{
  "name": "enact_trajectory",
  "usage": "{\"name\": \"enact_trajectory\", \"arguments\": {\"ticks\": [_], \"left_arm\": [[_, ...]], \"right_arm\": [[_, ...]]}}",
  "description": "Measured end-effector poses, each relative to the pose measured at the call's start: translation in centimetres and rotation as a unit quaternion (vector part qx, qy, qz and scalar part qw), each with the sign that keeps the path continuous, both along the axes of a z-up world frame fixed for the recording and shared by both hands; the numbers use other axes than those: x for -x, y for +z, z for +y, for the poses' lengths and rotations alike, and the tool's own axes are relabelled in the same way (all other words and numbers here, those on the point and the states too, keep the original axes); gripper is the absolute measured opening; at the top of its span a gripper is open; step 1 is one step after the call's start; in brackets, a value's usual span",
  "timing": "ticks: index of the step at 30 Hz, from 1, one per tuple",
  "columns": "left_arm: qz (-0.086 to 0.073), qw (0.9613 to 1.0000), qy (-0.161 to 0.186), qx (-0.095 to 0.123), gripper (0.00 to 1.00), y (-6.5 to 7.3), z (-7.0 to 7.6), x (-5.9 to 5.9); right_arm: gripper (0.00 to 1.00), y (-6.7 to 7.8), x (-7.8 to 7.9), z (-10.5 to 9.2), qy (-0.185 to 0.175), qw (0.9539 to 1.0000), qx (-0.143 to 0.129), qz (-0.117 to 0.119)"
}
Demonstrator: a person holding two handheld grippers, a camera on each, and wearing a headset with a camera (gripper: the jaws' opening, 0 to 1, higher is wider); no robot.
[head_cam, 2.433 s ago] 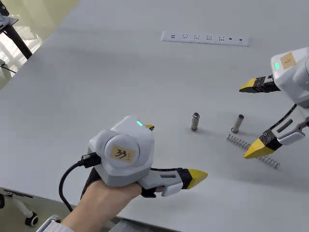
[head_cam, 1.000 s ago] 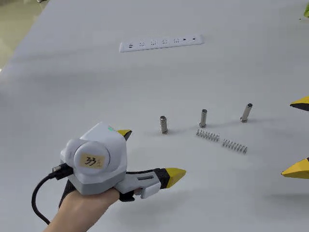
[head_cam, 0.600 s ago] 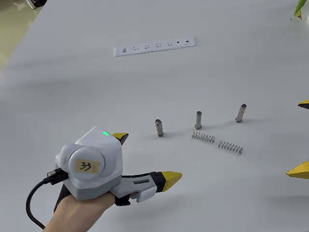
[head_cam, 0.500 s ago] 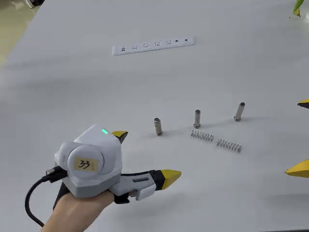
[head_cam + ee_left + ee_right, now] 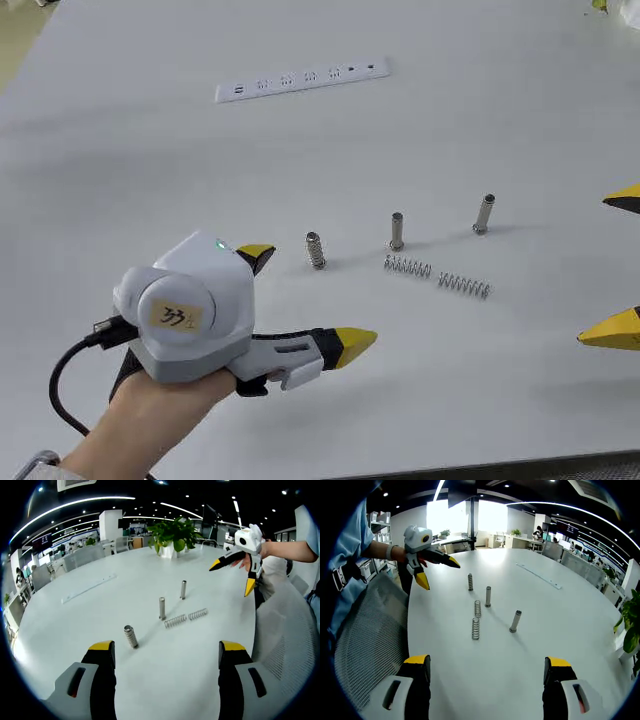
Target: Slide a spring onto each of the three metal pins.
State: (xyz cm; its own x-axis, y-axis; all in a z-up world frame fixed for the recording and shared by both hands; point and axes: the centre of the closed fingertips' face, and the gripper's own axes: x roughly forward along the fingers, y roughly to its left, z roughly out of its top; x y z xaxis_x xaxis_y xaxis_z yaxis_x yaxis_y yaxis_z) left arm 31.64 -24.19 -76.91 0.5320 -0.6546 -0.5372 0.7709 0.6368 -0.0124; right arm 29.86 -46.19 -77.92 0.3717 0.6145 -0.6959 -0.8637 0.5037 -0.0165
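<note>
Three metal pins stand in a row on the white table (image 5: 150, 170). The left pin (image 5: 315, 250) (image 5: 131, 636) (image 5: 470, 582) wears a spring. The middle pin (image 5: 397, 231) (image 5: 162, 608) (image 5: 488, 596) and the right pin (image 5: 484, 214) (image 5: 183, 589) (image 5: 515, 621) are bare. Two loose springs (image 5: 408, 266) (image 5: 464, 285) lie end to end in front of them. My left gripper (image 5: 306, 297) (image 5: 166, 647) (image 5: 439, 573) is open, just left of the sprung pin. My right gripper (image 5: 616, 263) (image 5: 486, 661) (image 5: 231, 577) is open and holds nothing, well right of the pins.
A white power strip (image 5: 303, 79) (image 5: 89, 588) (image 5: 538, 575) lies at the far side of the table. A potted plant (image 5: 172, 540) stands beyond the pins. A mesh chair (image 5: 365, 640) sits at the table's near edge (image 5: 480, 468).
My right gripper has drawn back from the loose springs to the right. The left gripper has come a little closer to the sprung pin. The head camera has shifted; pins and springs have not moved.
</note>
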Motion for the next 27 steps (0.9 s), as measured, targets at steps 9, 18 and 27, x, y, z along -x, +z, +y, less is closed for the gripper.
{"name": "enact_trajectory", "arguments": {"ticks": [9, 18, 27], "left_arm": [[0.002, 0.9990, -0.045, -0.002, 0.74, -0.8, -3.5, -0.2], [0.010, 0.9962, -0.085, -0.015, 0.62, -2.7, -6.3, -0.7], [0.011, 0.9939, -0.105, -0.032, 0.56, -3.7, -7.7, -2.1]], "right_arm": [[0.93, 0.2, 0.0, -0.6, -0.008, 1.0000, -0.004, -0.002], [0.92, -0.6, 0.5, -1.5, -0.022, 0.9997, -0.011, 0.008], [0.91, -0.9, 1.2, -2.2, -0.038, 0.9991, -0.016, 0.015]]}}
